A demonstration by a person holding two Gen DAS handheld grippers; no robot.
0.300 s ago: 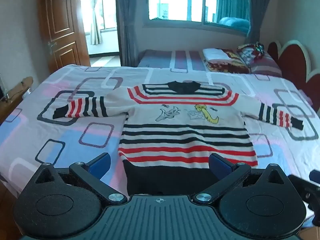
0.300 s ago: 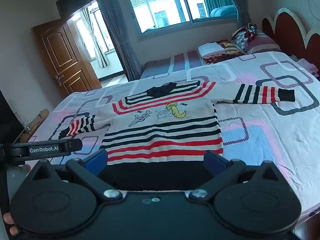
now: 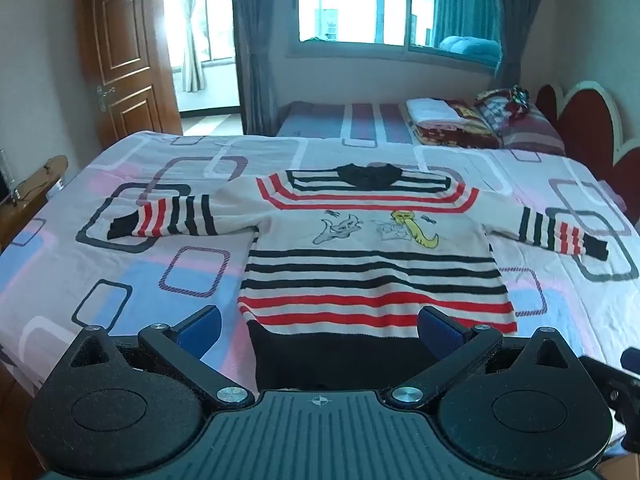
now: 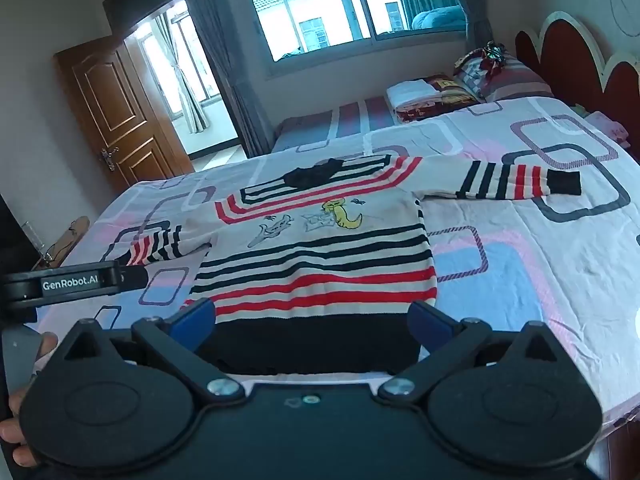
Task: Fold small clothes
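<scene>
- Daylight fills a bedroom through a wide window [image 3: 394, 4] hung with grey curtains [image 3: 250, 40]; a brown panelled door [image 3: 124, 60] stands open on the left.
- Bed [image 3: 80, 264] in the foreground wears a sheet printed with rounded rectangles in pink, blue and grey; a red scalloped headboard [image 3: 588, 128] rises at the right.
- Second bed [image 3: 340, 124] beyond it, under the window, carries a stack of folded bedding [image 3: 448, 124] and a pillow [image 3: 520, 124].
- Striped sweater [image 3: 372, 264] lies flat and face up on the sheet, unfolded, both sleeves spread to the sides, black collar towards the window and black hem towards the cameras; cartoon figures sit across its chest.
- Left gripper [image 3: 320, 330] hovers near the hem with its blue-padded jaws spread wide, nothing between them, clear of the cloth.
- Right gripper [image 4: 312, 322] hangs near the same hem, angled downward, jaws likewise at full spread and empty; its view shows the sweater [image 4: 316, 256] with the right sleeve stretched out across the sheet.
- Seen from the right wrist camera, part of the left gripper's body [image 4: 72, 282], lettered "GenRobot.AI", shows at the left edge, with a person's fingers [image 4: 16, 428] low in the corner.
</scene>
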